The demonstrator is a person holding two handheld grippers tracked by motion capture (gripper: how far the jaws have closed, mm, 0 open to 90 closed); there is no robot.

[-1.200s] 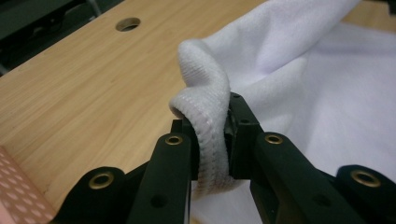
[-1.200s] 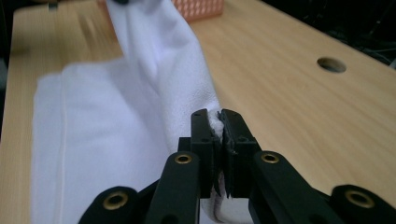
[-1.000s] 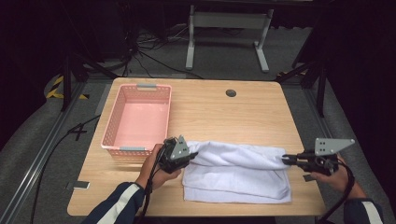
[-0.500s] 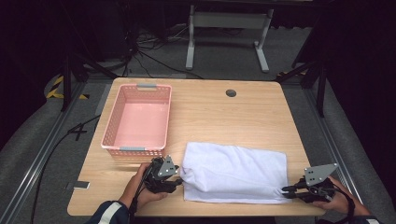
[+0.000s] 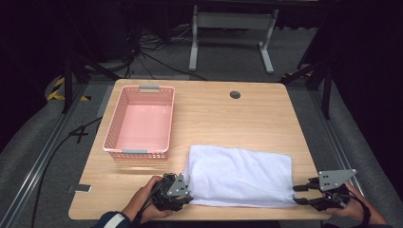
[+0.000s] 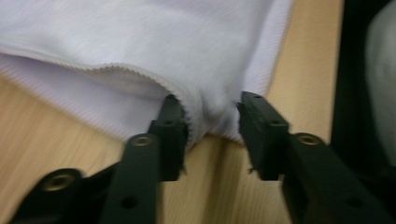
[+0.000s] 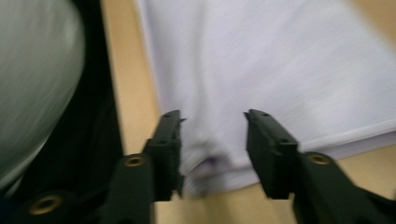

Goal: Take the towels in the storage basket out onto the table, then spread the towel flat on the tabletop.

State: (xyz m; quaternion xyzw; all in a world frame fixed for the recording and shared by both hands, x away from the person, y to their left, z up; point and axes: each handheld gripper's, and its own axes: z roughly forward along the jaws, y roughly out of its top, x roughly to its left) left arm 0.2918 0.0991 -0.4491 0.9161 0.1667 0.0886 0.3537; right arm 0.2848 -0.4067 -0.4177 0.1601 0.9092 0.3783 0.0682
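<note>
White towel (image 5: 237, 176) folded flat on bench (image 5: 247, 118), near pink basket (image 5: 140, 121). Left gripper (image 5: 186, 194) fingers apart around towel corner; right gripper (image 5: 298, 194) fingers apart astride opposite corner.

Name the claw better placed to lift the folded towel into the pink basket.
Left. The left claw sits at the towel corner nearest the pink basket; the right claw is at the far corner, across the towel.

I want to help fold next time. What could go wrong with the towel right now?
The white towel lies at the table's near edge, so a tug toward the person might slide it off. Both tools, left and right, are open around its corners; lifting now might leave the corners behind or rumple the fold.
</note>
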